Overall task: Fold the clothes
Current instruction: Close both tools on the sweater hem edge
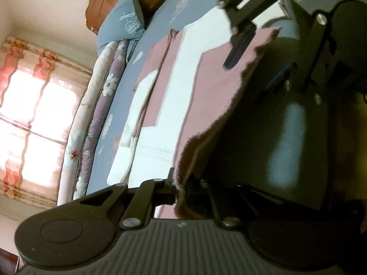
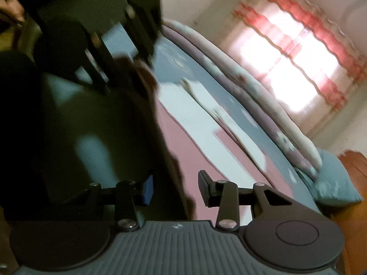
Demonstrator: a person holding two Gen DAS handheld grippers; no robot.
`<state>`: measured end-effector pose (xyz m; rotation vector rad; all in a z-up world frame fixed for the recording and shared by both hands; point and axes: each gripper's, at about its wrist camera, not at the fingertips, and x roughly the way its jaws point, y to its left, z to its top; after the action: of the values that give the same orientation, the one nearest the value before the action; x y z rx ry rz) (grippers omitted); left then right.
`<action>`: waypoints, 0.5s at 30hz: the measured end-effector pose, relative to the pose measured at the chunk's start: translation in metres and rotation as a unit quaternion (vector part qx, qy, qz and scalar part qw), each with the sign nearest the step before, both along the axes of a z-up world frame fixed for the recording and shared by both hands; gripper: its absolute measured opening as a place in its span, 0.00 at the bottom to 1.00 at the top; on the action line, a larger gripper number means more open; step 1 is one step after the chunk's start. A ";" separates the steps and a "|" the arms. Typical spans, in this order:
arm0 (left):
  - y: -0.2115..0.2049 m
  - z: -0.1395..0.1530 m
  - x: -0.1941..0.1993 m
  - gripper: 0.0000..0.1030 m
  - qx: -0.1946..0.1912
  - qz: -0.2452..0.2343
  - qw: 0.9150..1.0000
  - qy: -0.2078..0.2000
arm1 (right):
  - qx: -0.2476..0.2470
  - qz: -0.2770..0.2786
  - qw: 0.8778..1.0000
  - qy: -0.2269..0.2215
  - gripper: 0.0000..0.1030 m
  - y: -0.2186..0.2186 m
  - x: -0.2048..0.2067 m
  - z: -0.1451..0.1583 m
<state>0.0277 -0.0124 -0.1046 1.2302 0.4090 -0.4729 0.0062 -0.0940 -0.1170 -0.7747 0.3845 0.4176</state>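
Mid-fold: pink-and-white garment (image 1: 183, 96) lies on the bed (image 1: 128, 105), one edge lifted. Left gripper (image 1: 177, 189) fingers clenched on that raised edge. Right gripper (image 2: 175, 189) fingers released, spread either side of the cloth. Fold not yet laid down; smoothing remains.

No readable words, labels, brand names or numbers appeared in either view. The only mark close to a sign was a tiny pale emblem (image 1: 181, 224) on the ribbed grey housing at about 6 o'clock in the left wrist view, too small to make out; the same tiny emblem (image 2: 176, 226) sat at 6 o'clock in the right wrist view. The blue pillow (image 1: 125, 26) at about 11 o'clock carried white drawn motifs, pictures and not letters.
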 end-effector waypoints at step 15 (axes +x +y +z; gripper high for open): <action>0.000 0.007 0.010 0.06 -0.017 0.011 1.000 0.009 | -0.054 -0.124 0.991 -0.017 0.46 -0.033 0.025 -0.023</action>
<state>0.0377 -0.0120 -0.0978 1.1875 0.4273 -0.4697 0.0307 -0.1274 -0.1404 -0.8271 0.4688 0.1511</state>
